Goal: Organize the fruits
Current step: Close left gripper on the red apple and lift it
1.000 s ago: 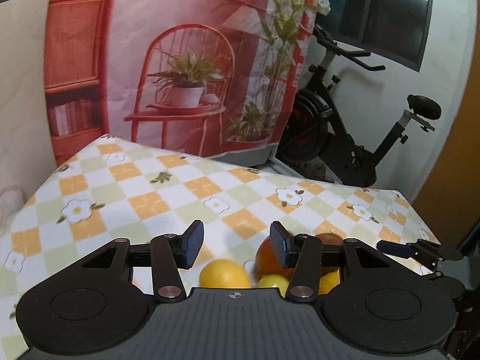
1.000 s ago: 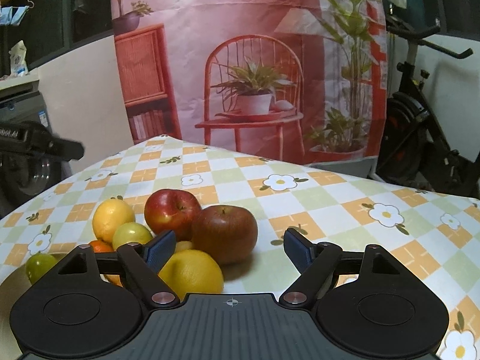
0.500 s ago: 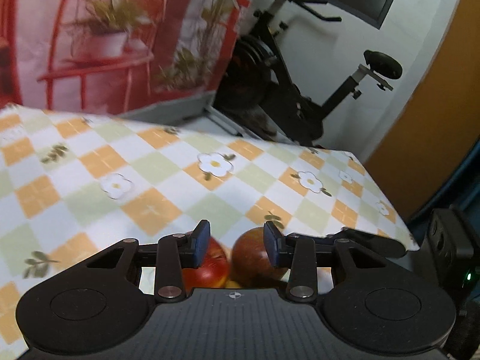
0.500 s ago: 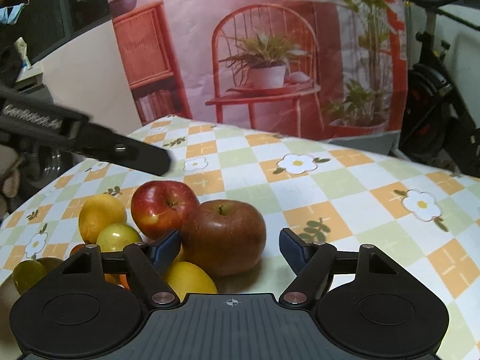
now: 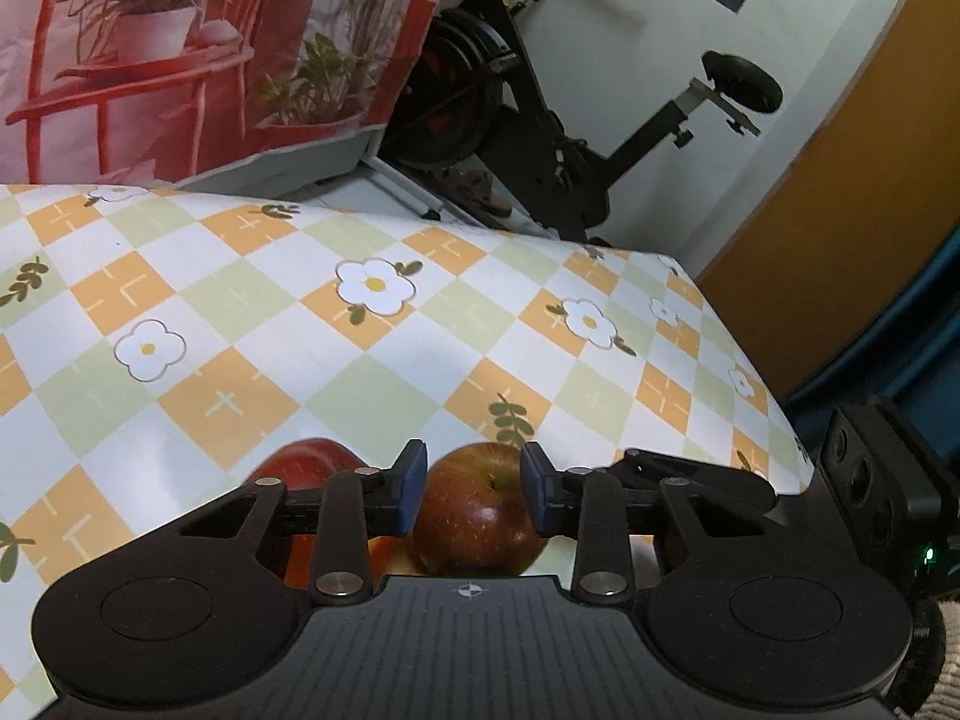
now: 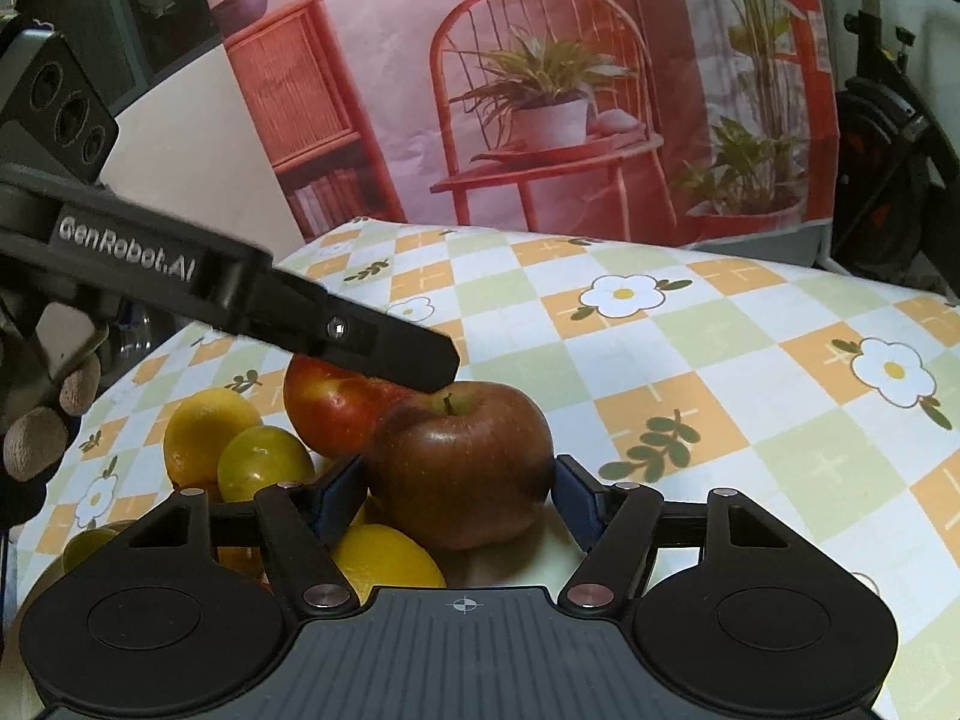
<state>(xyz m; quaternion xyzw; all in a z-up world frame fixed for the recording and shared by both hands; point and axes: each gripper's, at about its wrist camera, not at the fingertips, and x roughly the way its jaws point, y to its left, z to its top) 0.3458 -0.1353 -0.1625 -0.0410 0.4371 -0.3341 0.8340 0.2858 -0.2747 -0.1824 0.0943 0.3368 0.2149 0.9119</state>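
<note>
1. Dark apple (image 6: 459,462): smooth, glossy skin with fine pale speckles; a highlight sits near the stem.
2. Red apple (image 6: 327,414): shiny, waxy-looking skin.
3. Lemons (image 6: 207,435): finely dimpled rind with a dull sheen.
4. Tablecloth (image 5: 252,324): smooth, slightly glossy printed sheet, looks like plastic or oilcloth; soft reflections show on it.
5. Right gripper (image 6: 459,495): matt black plastic body with a ribbed top; small bright metal pins at the pivots; blue pads (image 6: 336,495) look rubbery.
6. Backdrop (image 6: 540,90): printed sheet, creased, faintly shiny.
</note>
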